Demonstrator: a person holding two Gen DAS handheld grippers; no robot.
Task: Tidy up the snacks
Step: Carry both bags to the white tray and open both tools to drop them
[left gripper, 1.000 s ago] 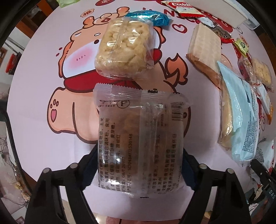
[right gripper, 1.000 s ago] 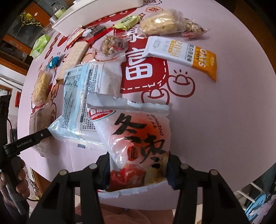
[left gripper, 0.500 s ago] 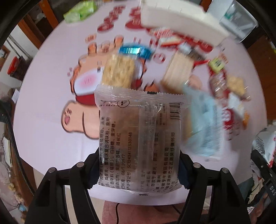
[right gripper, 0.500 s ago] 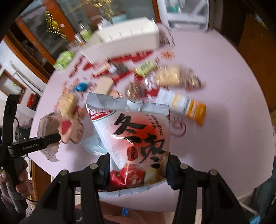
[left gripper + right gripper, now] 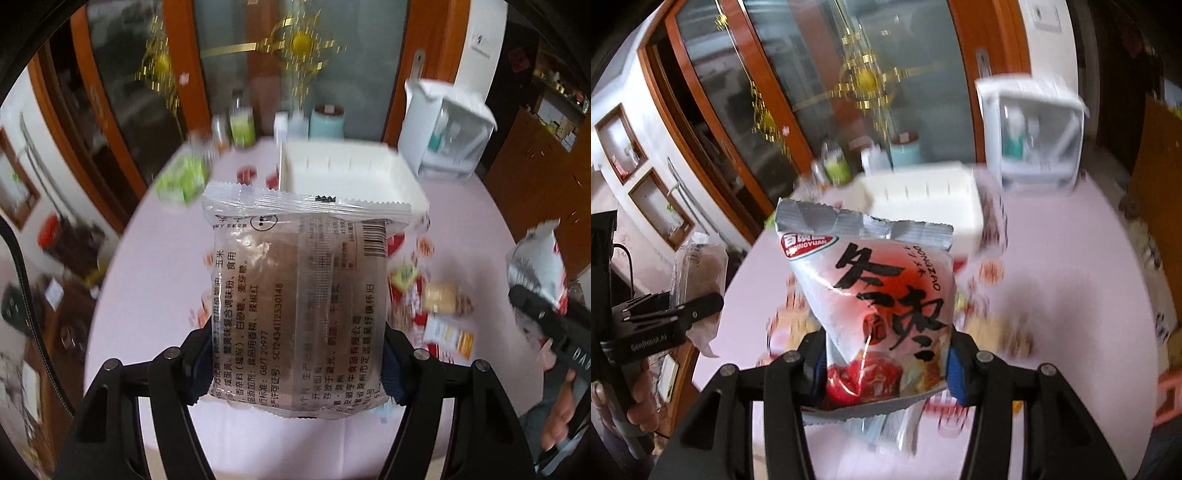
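Clear crinkly cracker packet [image 5: 299, 306] is clamped in the left gripper [image 5: 295, 363], red-and-silver foil pouch [image 5: 882, 314] pinched by the right gripper [image 5: 884, 363], both held above the pink table [image 5: 155, 266]. Slick film could get dropped short of the white divided box [image 5: 351, 173].

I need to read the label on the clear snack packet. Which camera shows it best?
The left wrist view: the clear snack packet fills the centre, sharp, printed back and barcode facing the lens, gripped by the left tool. The right wrist view shows it only small and side-on at the left edge.
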